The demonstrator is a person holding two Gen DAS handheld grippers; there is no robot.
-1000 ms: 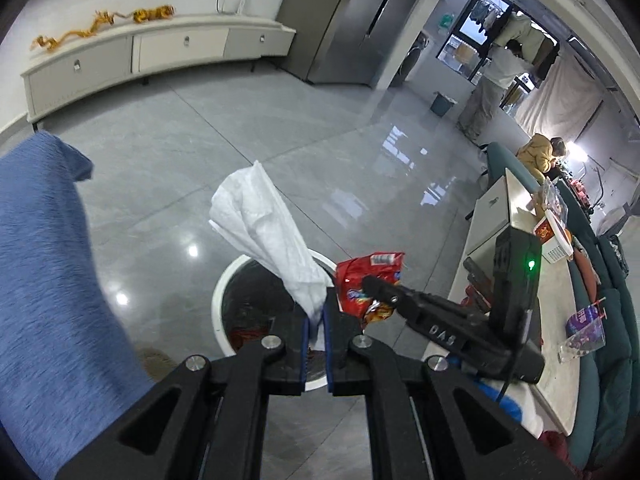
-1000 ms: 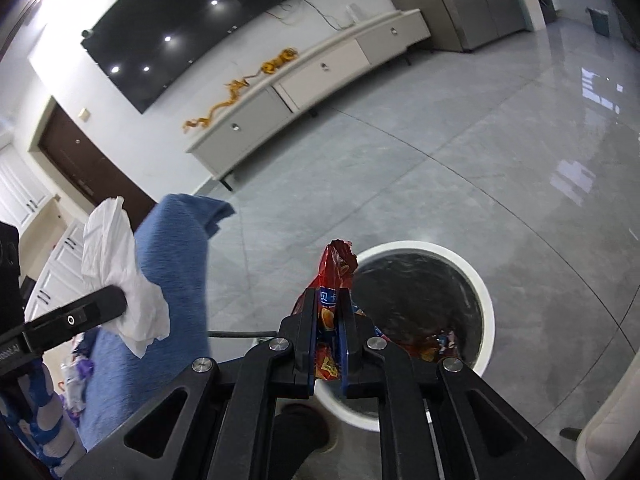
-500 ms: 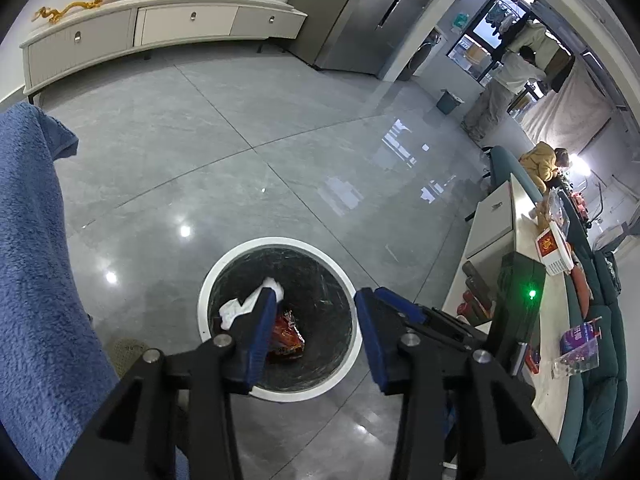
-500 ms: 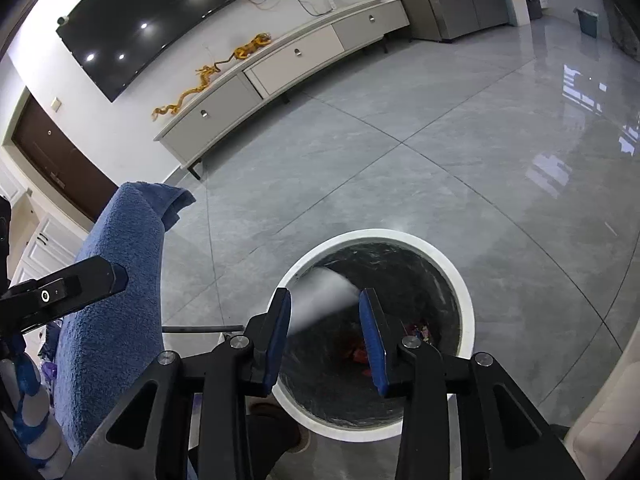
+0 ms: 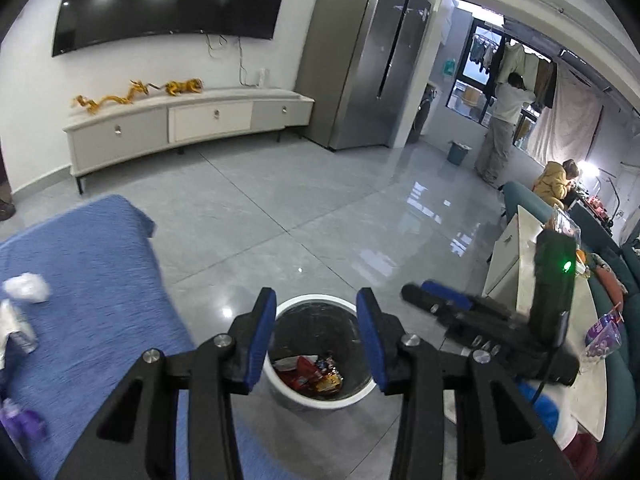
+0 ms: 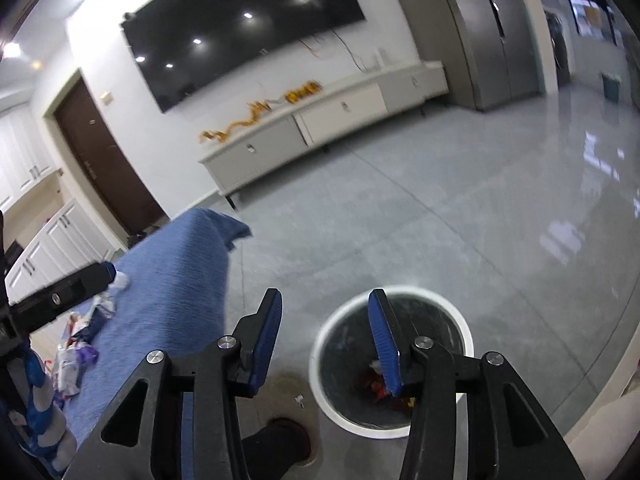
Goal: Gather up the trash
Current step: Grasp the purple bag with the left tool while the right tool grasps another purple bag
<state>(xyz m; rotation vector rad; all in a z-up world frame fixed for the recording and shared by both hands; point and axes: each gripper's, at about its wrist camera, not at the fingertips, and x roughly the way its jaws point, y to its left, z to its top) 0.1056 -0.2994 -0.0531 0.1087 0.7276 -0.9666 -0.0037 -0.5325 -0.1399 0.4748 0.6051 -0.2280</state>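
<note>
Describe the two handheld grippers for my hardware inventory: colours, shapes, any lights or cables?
Both match: the left gripper and the right gripper have matte black angular arms with triangular cut-outs, silver round bolt heads at the joints, and flat blue pads lining the two fingers. Seen from the left wrist, the right gripper carries a black box with a lit green light and a black cable beneath.

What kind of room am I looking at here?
Most likely a home living room: a big wall-mounted television hangs above a long low cabinet, a tall steel fridge stands beside it, and laundry hangs in the far doorway.
</note>
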